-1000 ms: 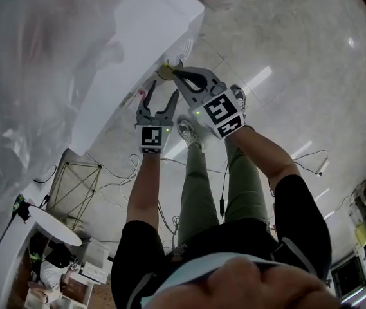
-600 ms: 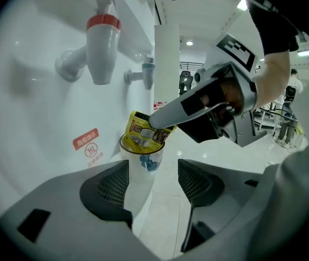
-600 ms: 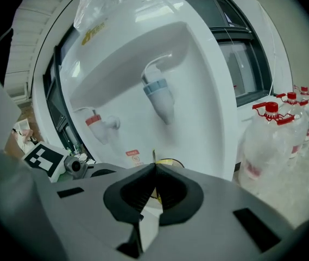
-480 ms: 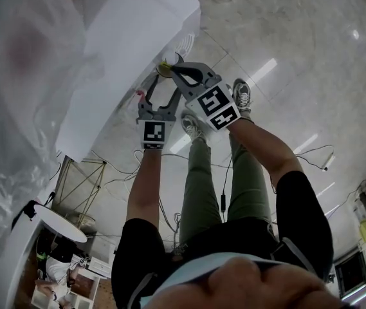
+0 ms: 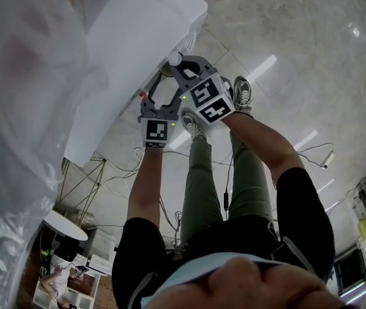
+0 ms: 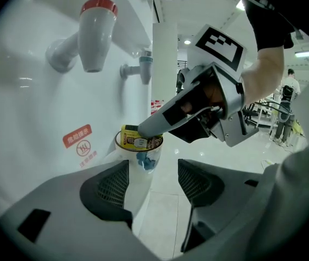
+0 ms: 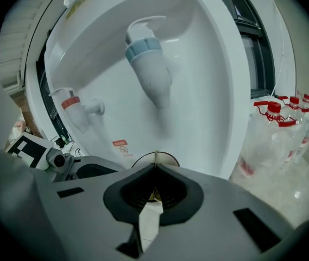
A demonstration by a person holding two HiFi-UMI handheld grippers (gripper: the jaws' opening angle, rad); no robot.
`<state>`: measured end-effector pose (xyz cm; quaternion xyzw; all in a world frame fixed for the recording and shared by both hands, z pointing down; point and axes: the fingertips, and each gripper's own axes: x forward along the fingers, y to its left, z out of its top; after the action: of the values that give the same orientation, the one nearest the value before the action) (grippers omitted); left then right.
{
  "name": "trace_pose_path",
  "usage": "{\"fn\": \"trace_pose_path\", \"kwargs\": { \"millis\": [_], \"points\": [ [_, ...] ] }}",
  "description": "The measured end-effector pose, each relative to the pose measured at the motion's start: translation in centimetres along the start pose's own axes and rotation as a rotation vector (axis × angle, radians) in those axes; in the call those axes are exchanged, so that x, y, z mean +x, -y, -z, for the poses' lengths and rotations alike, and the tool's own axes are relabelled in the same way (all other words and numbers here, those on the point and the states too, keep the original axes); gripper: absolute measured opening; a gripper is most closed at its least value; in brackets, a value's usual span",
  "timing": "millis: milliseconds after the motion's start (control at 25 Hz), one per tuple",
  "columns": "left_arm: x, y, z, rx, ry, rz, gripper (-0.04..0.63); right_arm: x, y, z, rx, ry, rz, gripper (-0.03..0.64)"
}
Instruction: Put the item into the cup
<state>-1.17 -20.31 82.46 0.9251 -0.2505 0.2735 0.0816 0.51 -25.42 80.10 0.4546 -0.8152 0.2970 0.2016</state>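
Office-like hall: white water dispenser (image 6: 29, 113), spare water bottles (image 7: 276, 132), glossy tiled floor (image 5: 311, 56)

The cup (image 6: 139, 157) is see-through, with a blue picture on its side and a brown rim. It stands straight up, close to the white water machine (image 6: 45, 107), right below the blue tap (image 6: 144, 69). Its bottom part is hidden behind 1 jaw of the left gripper (image 6: 151, 170), so it is hard to tell if they touch.

The item (image 6: 131, 139) is a small yellow packet with a white label on its front. It sits in the mouth of the cup, with its top poking up over the rim. The right gripper (image 6: 143, 130) pinches the packet from above with its 2 jaws closed on it.
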Motion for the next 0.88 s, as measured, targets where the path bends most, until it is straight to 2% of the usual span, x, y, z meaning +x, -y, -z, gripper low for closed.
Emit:
{"fn": "trace_pose_path", "kwargs": {
  "millis": [240,400,880],
  "points": [
    [0.0,-0.3,0.4,0.007,-0.007,0.006,0.282,0.7,-0.6,0.1,-0.066,-0.050,0.005,0.044],
    [0.1,-0.7,0.2,-0.006,-0.002,0.001,0.282,1.2,-0.7,0.3,-0.064,-0.071,0.007,0.044],
    [-0.6,0.0,0.0,-0.006,0.002,0.004,0.282,-1.1,-1.0,-0.6,0.018,0.075,-0.001,0.047]
  ]
}}
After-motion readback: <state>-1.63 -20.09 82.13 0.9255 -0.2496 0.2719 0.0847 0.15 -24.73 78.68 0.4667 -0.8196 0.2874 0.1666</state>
